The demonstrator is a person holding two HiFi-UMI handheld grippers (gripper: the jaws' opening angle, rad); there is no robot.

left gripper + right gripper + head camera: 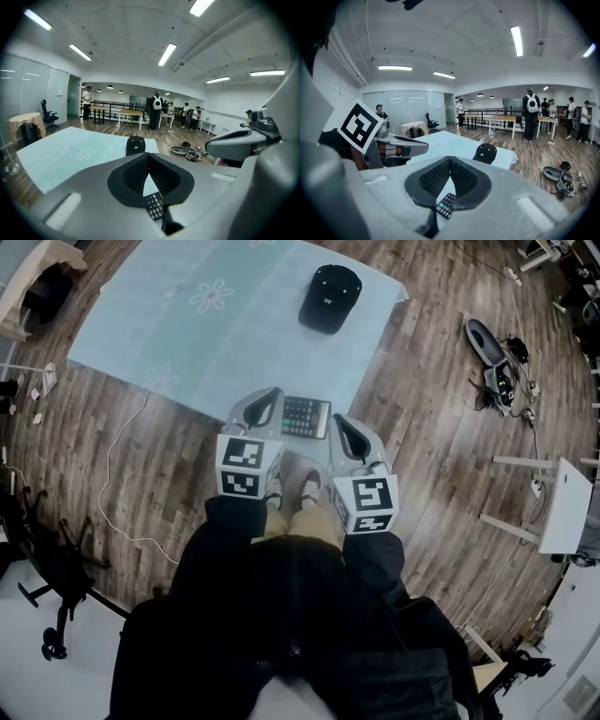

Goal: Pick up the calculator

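1. The calculator [307, 416] lies flat on the mat [169, 334] on the floor, at the mat's near edge. In the head view it sits between the two tools and touches neither. The cap [329, 298] is farther up the mat, well apart.
2. The left hand-held gripper [265, 401] has its jaws closed together with nothing in them. The right hand-held gripper [345, 430] is likewise closed and empty. Risk: closed jaws reaching the calculator would only shove it, so whichever one takes it must open first.
3. The calculator is a thin, flat body on soft cloth, so there is likely little edge to catch. A jaw coming in too level could slide it along or ruck the mat. Too steep, and it could pinch cloth along with the case.
4. A grip across the keys might slip on smooth plastic or press buttons. A grip near one end would probably let it tip out on the lift.
5. Both tools flank the calculator closely. If both go in together, they could knock each other or push it off line.
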